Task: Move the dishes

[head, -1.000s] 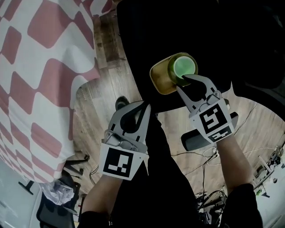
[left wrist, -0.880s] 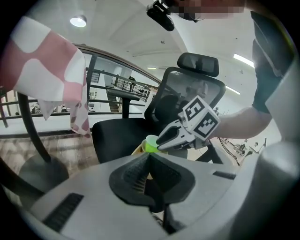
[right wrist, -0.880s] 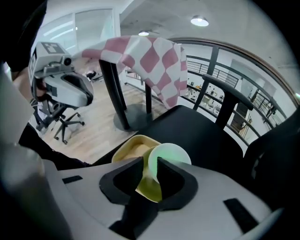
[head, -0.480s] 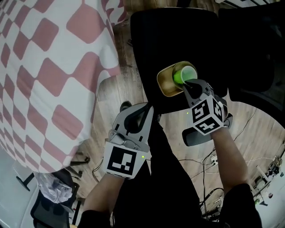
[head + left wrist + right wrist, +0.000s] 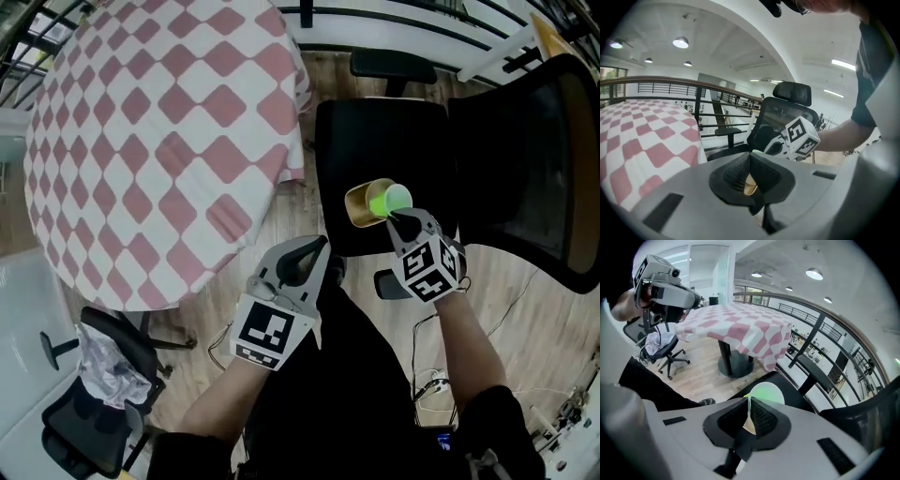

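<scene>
We see the right gripper (image 5: 401,217) pinching the green cup (image 5: 392,198) right of centre.
Its jaws have just been closing, and the cup's rim sits between the pads. The cup is nested in a gold bowl (image 5: 361,204) over the black office chair (image 5: 375,141). Both forearms reach up from the bottom edge. The left gripper (image 5: 309,255), lower centre, has its jaws together and holds nothing.
</scene>
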The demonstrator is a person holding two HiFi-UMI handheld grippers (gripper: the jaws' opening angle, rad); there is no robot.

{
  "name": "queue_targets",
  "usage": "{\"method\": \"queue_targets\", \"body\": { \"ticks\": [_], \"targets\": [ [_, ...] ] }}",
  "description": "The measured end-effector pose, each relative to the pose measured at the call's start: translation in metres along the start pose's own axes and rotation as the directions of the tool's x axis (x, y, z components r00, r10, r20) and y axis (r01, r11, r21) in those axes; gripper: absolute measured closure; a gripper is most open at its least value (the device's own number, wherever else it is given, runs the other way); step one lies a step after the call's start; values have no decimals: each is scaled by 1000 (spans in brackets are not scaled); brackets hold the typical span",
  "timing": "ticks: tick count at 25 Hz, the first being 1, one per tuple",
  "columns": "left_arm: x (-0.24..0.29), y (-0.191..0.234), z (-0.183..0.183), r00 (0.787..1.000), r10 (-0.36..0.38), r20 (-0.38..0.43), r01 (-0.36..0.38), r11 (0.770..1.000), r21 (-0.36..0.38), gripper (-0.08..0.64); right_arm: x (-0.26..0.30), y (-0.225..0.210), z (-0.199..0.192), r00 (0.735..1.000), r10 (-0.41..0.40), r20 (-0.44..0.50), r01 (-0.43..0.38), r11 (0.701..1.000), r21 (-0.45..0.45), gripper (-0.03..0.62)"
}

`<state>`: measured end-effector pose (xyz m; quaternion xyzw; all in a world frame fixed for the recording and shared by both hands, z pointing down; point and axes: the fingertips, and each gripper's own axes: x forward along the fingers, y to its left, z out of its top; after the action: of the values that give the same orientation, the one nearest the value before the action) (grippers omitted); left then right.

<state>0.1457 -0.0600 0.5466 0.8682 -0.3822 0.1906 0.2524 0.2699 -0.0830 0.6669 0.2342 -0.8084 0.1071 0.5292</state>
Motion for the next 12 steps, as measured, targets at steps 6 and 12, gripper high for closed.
{"method": "queue_targets", "body": {
  "ticks": [6,12],
  "targets": [
    [-83,-25,65,992,100,78,-99,995,-15,554,-83,16,69,991,19,132,-7,996,-93,561],
    [-184,-9,68,957,242,161,-241,970,-25,554,-136,71,148,977,55,207,0,966,-257,561]
  ]
}}
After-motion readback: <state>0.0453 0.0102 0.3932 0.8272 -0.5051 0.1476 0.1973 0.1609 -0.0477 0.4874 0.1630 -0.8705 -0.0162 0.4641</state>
